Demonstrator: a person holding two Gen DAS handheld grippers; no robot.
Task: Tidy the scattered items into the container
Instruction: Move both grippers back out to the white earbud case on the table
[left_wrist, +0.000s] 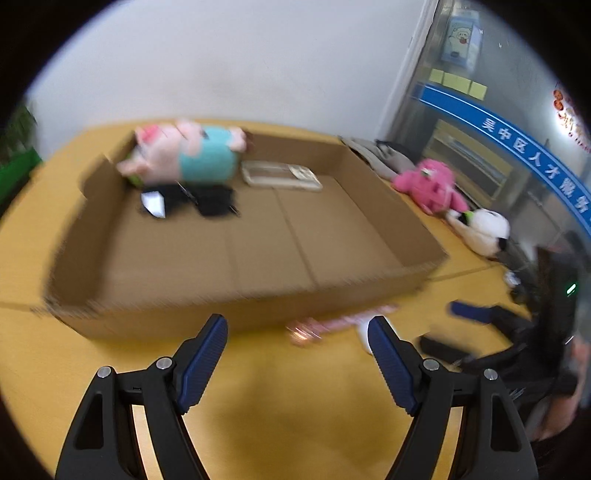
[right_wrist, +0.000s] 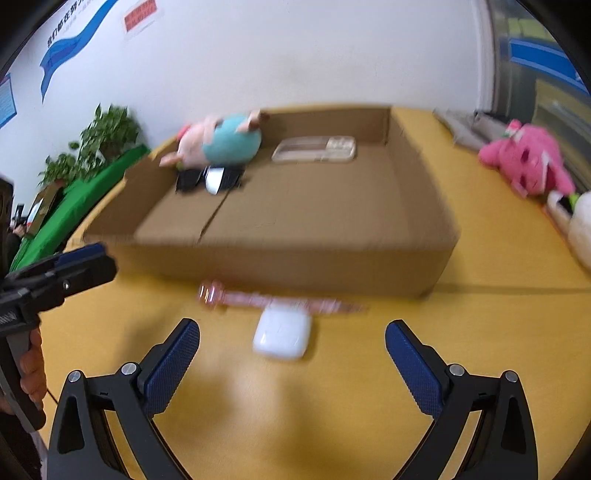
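A shallow cardboard box (left_wrist: 207, 317) (right_wrist: 280, 266) lies on the yellow table. Inside it are a pink pig plush in a teal shirt (left_wrist: 184, 155) (right_wrist: 218, 142), black items (left_wrist: 207, 197) (right_wrist: 192, 179) and a beige tray (left_wrist: 280, 175) (right_wrist: 314, 149). On the table before the box lie a pink patterned stick (right_wrist: 266, 297) (left_wrist: 325, 326) and a white earbud case (right_wrist: 282, 334). My right gripper (right_wrist: 291, 352) is open, just short of the case. My left gripper (left_wrist: 297, 350) is open and empty, near the stick.
A pink plush (left_wrist: 430, 184) (right_wrist: 528, 162) and a white plush (left_wrist: 484, 229) (right_wrist: 580, 225) lie at the table's right side, with grey cloth (left_wrist: 376, 155) behind. Potted plants (right_wrist: 99, 144) and green fabric (right_wrist: 81, 199) stand left. The right gripper shows at the right in the left view (left_wrist: 458, 326).
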